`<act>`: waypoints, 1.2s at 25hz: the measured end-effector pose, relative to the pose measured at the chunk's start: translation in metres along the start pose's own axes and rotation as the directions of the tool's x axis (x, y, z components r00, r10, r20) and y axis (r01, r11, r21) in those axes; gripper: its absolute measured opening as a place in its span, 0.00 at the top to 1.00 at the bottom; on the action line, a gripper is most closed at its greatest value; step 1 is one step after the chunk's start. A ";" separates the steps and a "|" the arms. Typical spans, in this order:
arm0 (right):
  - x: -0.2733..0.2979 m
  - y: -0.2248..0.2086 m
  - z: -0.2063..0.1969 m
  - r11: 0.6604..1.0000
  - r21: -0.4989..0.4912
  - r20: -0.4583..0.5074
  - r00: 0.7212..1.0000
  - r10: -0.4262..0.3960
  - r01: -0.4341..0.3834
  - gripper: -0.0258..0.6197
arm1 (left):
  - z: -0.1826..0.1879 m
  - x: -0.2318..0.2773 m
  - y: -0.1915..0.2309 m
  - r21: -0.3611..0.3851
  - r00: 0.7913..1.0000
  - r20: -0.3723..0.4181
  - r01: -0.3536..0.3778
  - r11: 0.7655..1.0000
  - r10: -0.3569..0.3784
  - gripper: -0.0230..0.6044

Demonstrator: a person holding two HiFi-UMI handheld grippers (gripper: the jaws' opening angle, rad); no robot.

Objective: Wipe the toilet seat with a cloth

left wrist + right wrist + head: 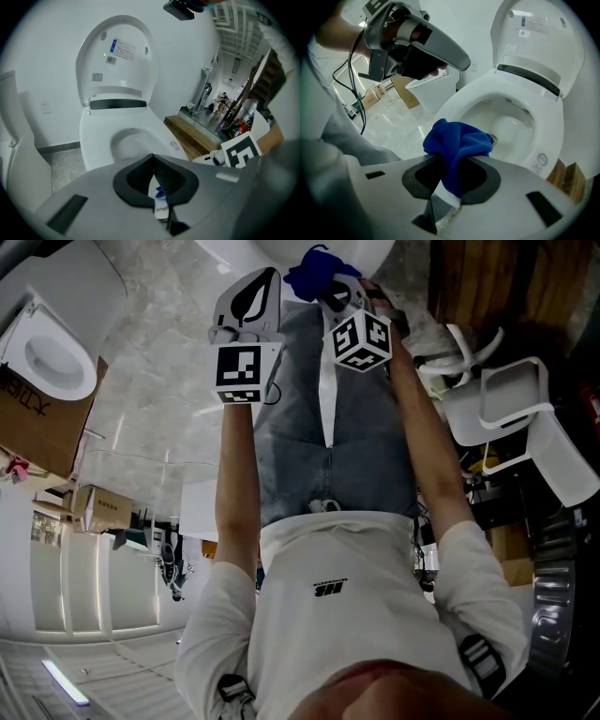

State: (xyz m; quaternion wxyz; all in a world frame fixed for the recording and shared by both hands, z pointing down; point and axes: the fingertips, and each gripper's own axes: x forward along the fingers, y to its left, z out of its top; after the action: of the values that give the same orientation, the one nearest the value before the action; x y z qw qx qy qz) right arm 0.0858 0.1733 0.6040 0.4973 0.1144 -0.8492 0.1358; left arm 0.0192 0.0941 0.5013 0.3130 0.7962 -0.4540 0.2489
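White T-shirt (356, 610), blue-grey trousers (300, 427); grey left claw (153, 157), right claw (454, 158), black-white marker cubes (238, 373).

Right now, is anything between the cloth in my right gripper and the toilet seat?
Nothing visible stands in the way. The blue cloth, clamped in the right gripper, faces the toilet seat with only open air between. The lid is raised, so the seat is exposed. The left gripper hangs off to the left, out of the path.

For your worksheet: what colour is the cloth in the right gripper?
Blue cloth, clearest in the right gripper view.
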 end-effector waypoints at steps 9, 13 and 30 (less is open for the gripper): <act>-0.007 -0.023 -0.010 0.999 0.013 0.007 1.000 -0.030 0.030 0.82 | 0.009 0.015 -0.006 0.012 1.000 -0.013 0.018 1.000 -0.018 0.95; -0.010 -0.031 -0.012 0.999 0.026 0.011 0.999 -0.039 0.039 0.82 | 0.013 0.020 -0.008 0.012 1.000 -0.014 0.016 1.000 -0.016 0.95; -0.032 -0.085 -0.037 0.993 0.066 0.003 0.995 -0.098 0.098 0.82 | 0.025 0.040 -0.022 -0.001 1.000 -0.021 0.014 1.000 -0.014 0.95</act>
State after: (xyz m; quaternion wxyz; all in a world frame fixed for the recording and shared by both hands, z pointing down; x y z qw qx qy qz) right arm 0.1585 0.1085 0.6034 0.4966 0.1727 -0.8392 0.1389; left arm 0.0600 0.0619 0.5050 0.3199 0.7966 -0.4452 0.2547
